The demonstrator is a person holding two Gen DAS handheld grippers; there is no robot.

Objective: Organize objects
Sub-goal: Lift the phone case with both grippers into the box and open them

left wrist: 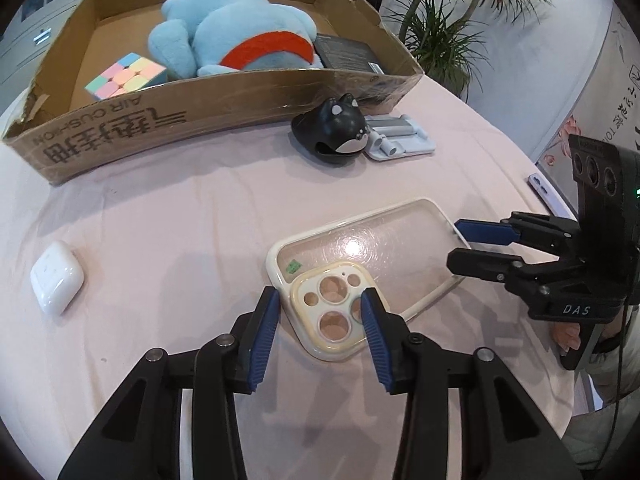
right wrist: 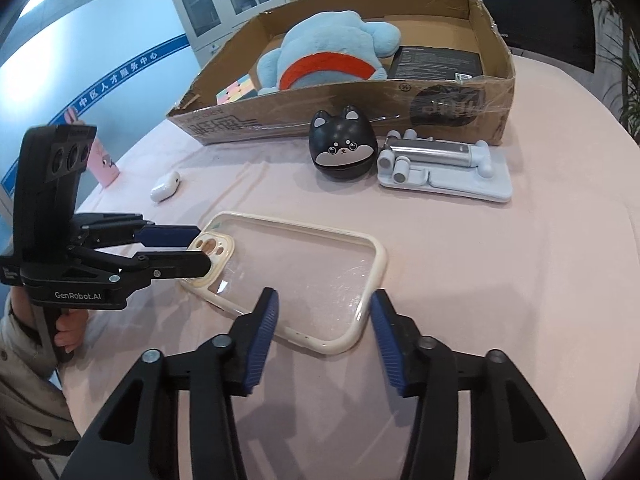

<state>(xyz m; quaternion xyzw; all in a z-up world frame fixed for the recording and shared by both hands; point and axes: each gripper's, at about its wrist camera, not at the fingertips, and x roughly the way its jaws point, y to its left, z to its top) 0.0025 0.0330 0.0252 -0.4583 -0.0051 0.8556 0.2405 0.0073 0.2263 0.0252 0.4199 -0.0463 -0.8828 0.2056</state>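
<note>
A clear phone case (left wrist: 372, 256) with a cream rim lies flat on the pink tablecloth; it also shows in the right wrist view (right wrist: 304, 272). My left gripper (left wrist: 320, 300) is open, its fingers astride the case's camera end. My right gripper (right wrist: 324, 304) is open, its fingers astride the opposite end. The right gripper also shows in the left wrist view (left wrist: 460, 244), and the left gripper in the right wrist view (right wrist: 200, 248). A cardboard box (left wrist: 224, 100) behind holds a blue plush (left wrist: 240, 36), a pastel cube (left wrist: 124, 76) and a dark flat box (left wrist: 348, 54).
A black cat-shaped case (left wrist: 336, 128) and a pale blue phone stand (left wrist: 400, 138) lie in front of the cardboard box. A white earbud case (left wrist: 56, 276) lies at the left. A phone (left wrist: 548, 196) lies at the table's right edge. A pink item (right wrist: 104, 164) stands at the far left.
</note>
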